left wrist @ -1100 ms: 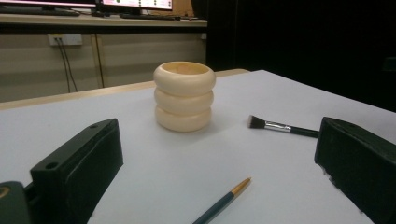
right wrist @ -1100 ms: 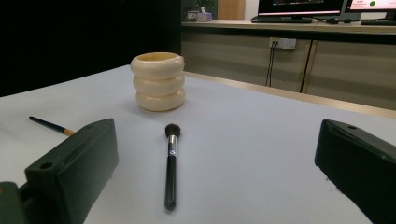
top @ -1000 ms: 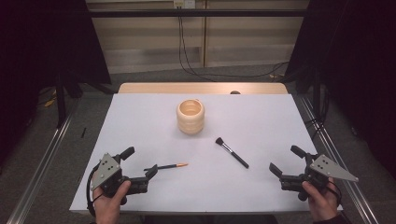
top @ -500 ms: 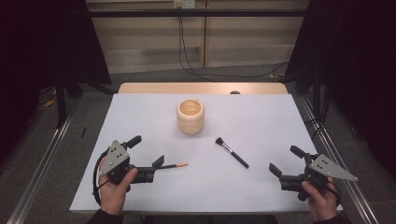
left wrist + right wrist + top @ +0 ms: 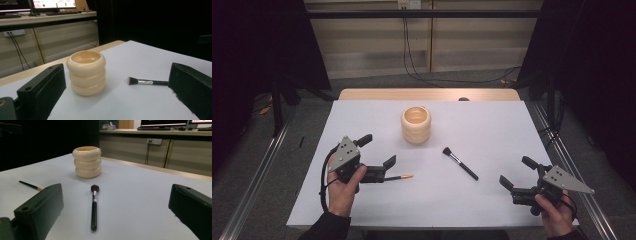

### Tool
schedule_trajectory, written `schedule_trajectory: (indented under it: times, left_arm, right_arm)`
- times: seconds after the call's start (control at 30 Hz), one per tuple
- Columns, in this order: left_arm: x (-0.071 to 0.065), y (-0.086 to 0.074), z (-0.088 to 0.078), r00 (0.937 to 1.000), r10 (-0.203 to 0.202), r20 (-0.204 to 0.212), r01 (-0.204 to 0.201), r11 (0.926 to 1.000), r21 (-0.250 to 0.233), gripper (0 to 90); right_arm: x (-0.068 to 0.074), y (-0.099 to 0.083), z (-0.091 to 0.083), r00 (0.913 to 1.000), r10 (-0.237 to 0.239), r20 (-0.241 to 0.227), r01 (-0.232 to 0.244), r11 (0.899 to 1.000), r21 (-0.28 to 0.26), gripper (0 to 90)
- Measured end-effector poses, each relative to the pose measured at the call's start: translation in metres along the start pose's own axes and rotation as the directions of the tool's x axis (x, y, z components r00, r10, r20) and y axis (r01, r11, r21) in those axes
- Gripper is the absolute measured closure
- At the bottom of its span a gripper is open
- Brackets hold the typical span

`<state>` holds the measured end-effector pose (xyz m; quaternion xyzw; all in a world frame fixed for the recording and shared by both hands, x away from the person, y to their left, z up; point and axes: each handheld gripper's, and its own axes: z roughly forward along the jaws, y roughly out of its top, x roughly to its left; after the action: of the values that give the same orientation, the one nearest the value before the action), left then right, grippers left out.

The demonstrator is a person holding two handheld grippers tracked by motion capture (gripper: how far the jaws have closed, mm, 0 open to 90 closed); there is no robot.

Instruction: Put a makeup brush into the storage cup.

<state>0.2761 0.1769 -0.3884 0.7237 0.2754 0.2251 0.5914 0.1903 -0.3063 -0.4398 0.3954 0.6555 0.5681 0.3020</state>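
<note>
Left tongs (image 5: 377,152): I am holding them wide open above the near-left part of the counter (image 5: 492,125), nothing between the jaws; in the left gripper view the jaws are framing the cup and the brush head
Pencil (image 5: 399,177): lying flat on the white sheet just beside my left tongs, its orange tip pointing right; whether the near jaw is touching its dark end I cannot tell
Right tongs (image 5: 518,172): I am holding them open at the near-right corner, gripping nothing, well apart from the brush
Brush (image 5: 460,163): lying flat between my two tongs, bristles toward the cup, black handle toward the near-right; in the right gripper view (image 5: 94,206) it is lying straight ahead between the jaws
Cup (image 5: 416,124): a cream ribbed holder standing upright near the middle of the counter, beyond the brush and the pencil, touching neither
My hands: the left hand (image 5: 343,185) and the right hand (image 5: 554,215) are coming in from the near edge
</note>
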Motion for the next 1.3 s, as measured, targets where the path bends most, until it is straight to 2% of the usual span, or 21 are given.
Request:
schedule_trajectory:
  times: [0.03,0.2,0.23,0.4,0.47,0.5,0.53,0.63,0.7,0.73,0.87,0.9,0.97,1.03,1.07,1.1,1.17,1.2,1.23,1.27,1.3]
  left_arm:
    - [0.0,0.002,0.004,0.9999,-0.002,0.014,0.002,1.0,0.003,1.2]
    - [0.004,0.005,0.012,1.0,0.001,0.002,-0.001,0.9995,0.032,1.0]
    - [0.006,0.005,0.013,0.9999,0.004,0.015,-0.004,0.9996,0.029,0.9]
    - [0.01,0.006,0.016,0.9998,0.008,0.02,-0.009,0.9989,0.045,0.9]
    - [0.011,0.006,0.017,0.9999,0.011,-0.008,-0.01,0.9982,0.06,0.9]
    - [0.011,0.007,0.017,0.9997,-0.007,-0.022,0.009,0.9977,0.067,0.5]
    - [0.013,0.007,0.017,0.9998,-0.017,-0.006,0.017,0.9972,0.072,0.6]
    - [0.016,0.006,0.018,1.0,-0.005,0.008,0.004,0.9949,0.101,0.7]
    - [0.018,0.007,0.018,0.9999,0.002,0.014,-0.004,0.9908,0.135,1.3]
    - [0.02,0.007,0.019,0.9993,0.01,0.035,-0.015,0.9892,0.146,1.2]
    - [0.022,0.011,0.023,0.9984,0.017,0.054,-0.029,0.9741,0.224,1.6]
    - [0.022,0.011,0.023,0.9984,0.017,0.054,-0.029,0.9741,0.224,1.7]
    - [0.022,0.016,0.026,0.997,0.024,0.073,-0.043,0.9594,0.279,2.1]
    - [0.022,0.018,0.029,0.9957,0.016,0.092,-0.043,0.9531,0.3,2.1]
    - [0.023,0.019,0.03,0.9943,0.011,0.106,-0.044,0.9477,0.316,2.4]
    - [0.023,0.019,0.031,0.9928,0.006,0.119,-0.044,0.947,0.318,3.0]
    - [0.023,0.02,0.033,0.9911,0.017,0.132,-0.064,0.932,0.357,3.9]
    - [0.023,0.02,0.034,0.99,0.018,0.14,-0.071,0.9216,0.382,4.4]
    - [0.023,0.019,0.036,0.9901,0.013,0.14,-0.066,0.9196,0.387,4.9]
    - [0.023,0.019,0.037,0.9895,0.022,0.143,-0.079,0.9114,0.404,4.9]
    - [0.022,0.02,0.038,0.9888,0.035,0.145,-0.095,0.8987,0.428,4.9]
  right_arm:
    - [0.0,0.0,0.0,1.0,-0.002,0.001,0.002,1.0,-0.001,0.0]
    - [-0.001,0.0,0.0,1.0,-0.007,0.003,0.007,1.0,-0.002,0.0]
    - [0.0,0.0,0.0,1.0,-0.006,0.002,0.006,1.0,0.0,0.0]
    - [0.0,0.0,-0.001,1.0,-0.008,-0.001,0.008,1.0,0.001,0.0]
    - [-0.001,0.0,-0.001,0.9999,-0.015,-0.005,0.015,1.0,0.002,0.0]
    - [-0.001,0.0,-0.001,0.9999,-0.014,-0.005,0.014,1.0,0.002,0.0]
    - [0.0,0.0,-0.001,0.9999,-0.014,-0.009,0.014,1.0,0.003,0.0]
    - [0.001,0.001,-0.001,0.9999,-0.013,-0.003,0.013,1.0,0.0,0.0]
    - [0.0,0.001,-0.001,0.9998,-0.017,-0.007,0.017,1.0,0.001,0.0]
    - [0.0,0.001,-0.001,0.9998,-0.018,-0.004,0.018,1.0,0.001,0.0]
    - [0.0,0.0,-0.001,0.9998,-0.021,-0.004,0.021,1.0,0.0,0.0]
    - [0.0,0.001,-0.002,0.9998,-0.021,-0.006,0.021,1.0,0.001,0.0]
    - [0.0,0.0,-0.001,0.9998,-0.018,-0.006,0.018,1.0,0.001,0.0]
    - [0.0,0.0,-0.001,0.9998,-0.018,-0.005,0.018,1.0,0.003,0.0]
    - [0.0,0.001,-0.001,0.9998,-0.018,-0.006,0.018,1.0,0.003,0.0]
    - [0.0,0.001,-0.001,0.9999,-0.016,-0.004,0.016,1.0,0.002,0.0]
    - [0.0,0.0,-0.001,0.9998,-0.017,-0.009,0.017,1.0,0.004,0.0]
    - [0.0,0.0,-0.001,0.9998,-0.017,-0.007,0.017,1.0,0.005,0.0]
    - [0.0,0.0,-0.001,0.9998,-0.018,-0.006,0.019,1.0,0.005,0.0]
    - [0.0,0.0,-0.001,0.9998,-0.018,-0.007,0.018,1.0,0.005,0.0]
    - [0.0,0.0,-0.001,0.9998,-0.017,-0.008,0.017,1.0,0.005,0.0]
